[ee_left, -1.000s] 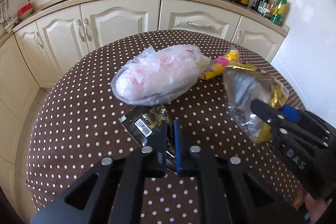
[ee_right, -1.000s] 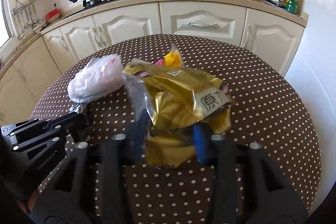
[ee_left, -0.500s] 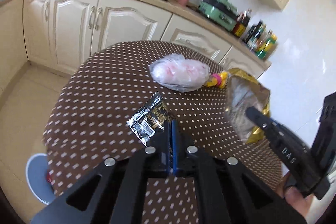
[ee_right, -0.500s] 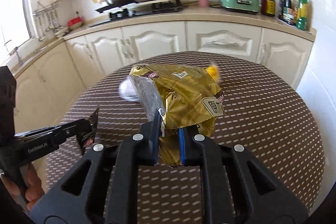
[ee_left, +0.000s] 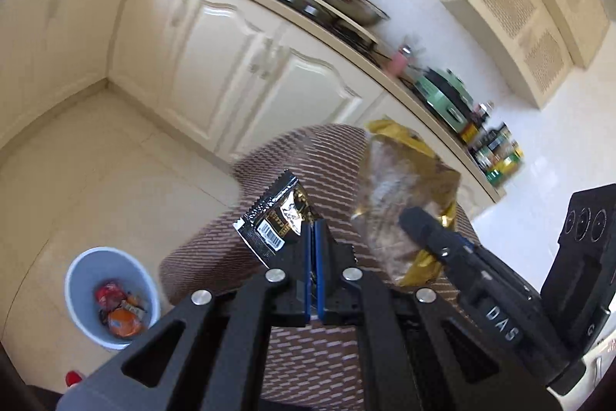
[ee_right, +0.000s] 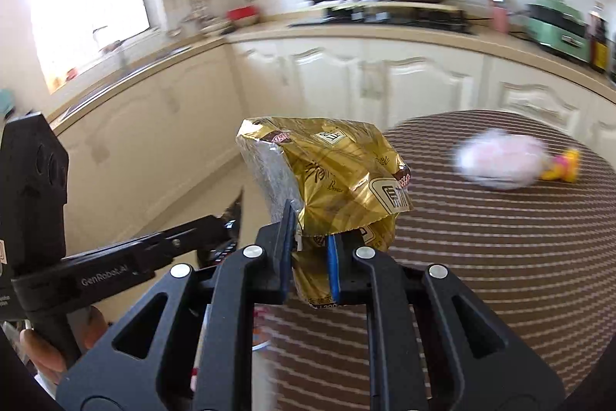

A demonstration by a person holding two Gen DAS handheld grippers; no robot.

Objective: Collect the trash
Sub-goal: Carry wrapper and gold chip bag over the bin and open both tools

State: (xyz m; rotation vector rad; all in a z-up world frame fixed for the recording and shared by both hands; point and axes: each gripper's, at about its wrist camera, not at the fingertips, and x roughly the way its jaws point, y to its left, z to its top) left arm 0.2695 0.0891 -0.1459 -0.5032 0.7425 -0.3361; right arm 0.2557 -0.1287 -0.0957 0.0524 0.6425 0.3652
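Observation:
My left gripper (ee_left: 312, 227) is shut on a small black wrapper (ee_left: 278, 218) and holds it in the air over the table's left edge. My right gripper (ee_right: 310, 226) is shut on a crumpled gold snack bag (ee_right: 335, 172), also lifted; the bag shows in the left wrist view (ee_left: 404, 191) too. A light blue bin (ee_left: 111, 297) with some wrappers inside stands on the floor, down and left of the table. A white-pink plastic bag (ee_right: 500, 162) and a yellow-pink wrapper (ee_right: 564, 170) lie on the table.
The round table (ee_right: 500, 257) has a brown dotted cloth. Cream kitchen cabinets (ee_left: 231, 64) line the walls, with pans, a green appliance and bottles on the counter. Tiled floor (ee_left: 96, 160) lies between table and cabinets. A small red object (ee_left: 73, 378) sits on the floor.
Both grippers lifted their trash off the table and swung left toward the floor; the right closed tight on the gold bag. The bin has come into the left wrist view.

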